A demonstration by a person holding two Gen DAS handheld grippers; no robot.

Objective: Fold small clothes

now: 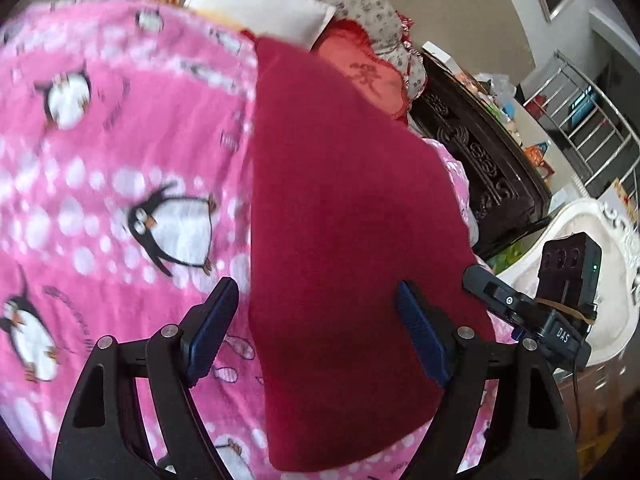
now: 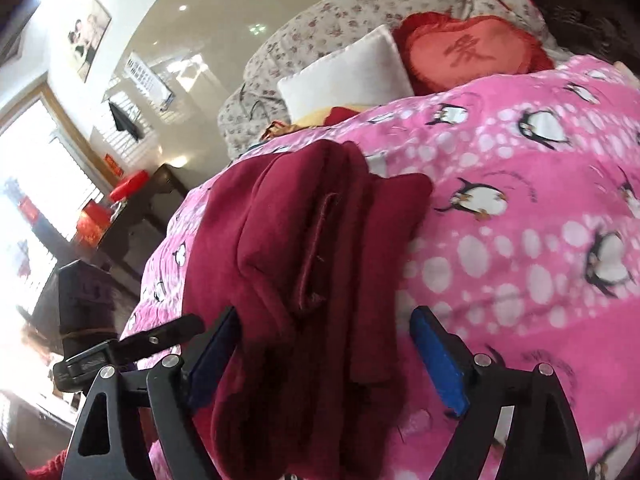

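A dark red garment point(image 1: 352, 240) lies folded into a long smooth strip on a pink penguin blanket point(image 1: 120, 160). My left gripper point(image 1: 316, 308) is open just above its near end, with its left finger over the blanket and its right finger over the cloth. In the right wrist view the same garment point(image 2: 312, 248) shows thick folded layers and a seam. My right gripper point(image 2: 324, 344) is open, its fingers on either side of the cloth's near end. The other gripper's body shows at the edge of each view point(image 1: 560, 304) point(image 2: 92, 344).
A white pillow point(image 1: 260, 4), a red heart cushion point(image 2: 472, 52) and a flowered quilt point(image 2: 340, 12) lie at the head of the bed. A dark carved bed end point(image 1: 480, 160), a metal rack point(image 1: 592, 120) and a white chair point(image 1: 600, 264) stand to the right.
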